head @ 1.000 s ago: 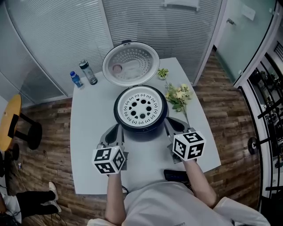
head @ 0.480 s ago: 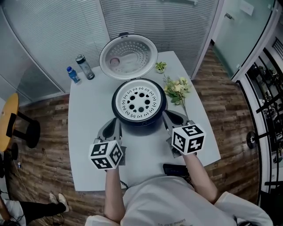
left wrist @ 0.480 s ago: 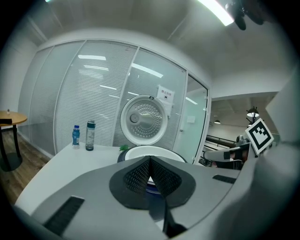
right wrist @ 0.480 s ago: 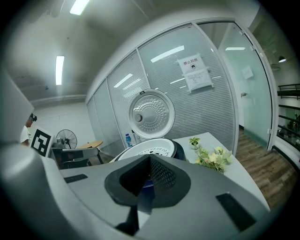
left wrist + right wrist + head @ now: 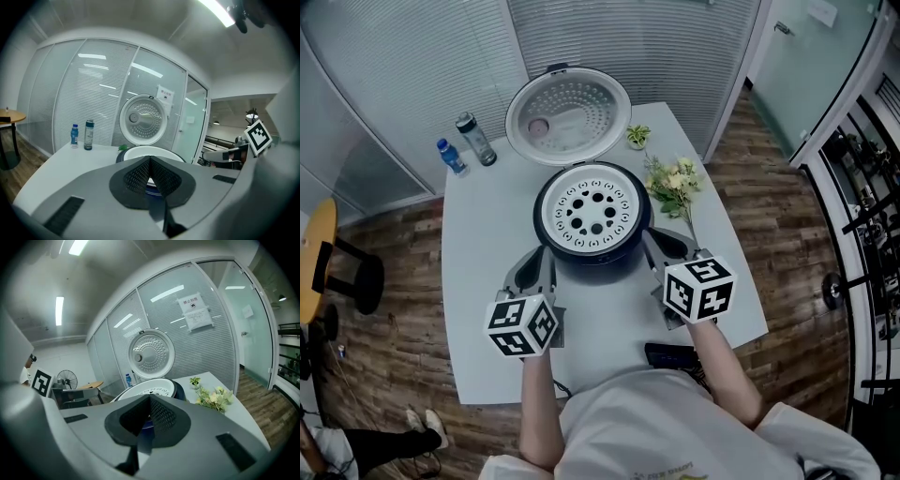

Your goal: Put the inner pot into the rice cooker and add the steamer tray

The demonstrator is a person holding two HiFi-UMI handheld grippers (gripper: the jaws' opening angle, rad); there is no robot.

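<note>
Head view, nearest the person: a dark flat device (image 5: pixel 670 355), maybe a phone, lies at the table (image 5: pixel 483 234) edge by the torso, out of the work area. Just beyond it, the left gripper (image 5: pixel 542 262) and right gripper (image 5: pixel 656 246) are held low over the table, one on each side of the front of the rice cooker (image 5: pixel 591 266), near it but apart from it. Each gripper view shows mesh pads pressed together with nothing pinched between them, so both claws are closed and empty. That looks like a rest pose, not a reach. The white perforated steamer tray (image 5: pixel 592 214) sits level inside the cooker mouth with its rim on the cooker's rim, so it appears already placed. The inner pot is not visible and I judge it is under the tray, hidden by it. The lid (image 5: pixel 568 117) is hinged back and stands open behind the body, which leaves the mouth free for loading from above. A flower sprig (image 5: pixel 675 186) lies right of the cooker and a small potted plant (image 5: pixel 637 137) stands by the lid. A blue-capped bottle (image 5: pixel 448 157) and a dark bottle (image 5: pixel 476 139) stand at the far left corner, all well clear. A glass partition with blinds is behind. Task looks complete, with perhaps only the lid left to close
</note>
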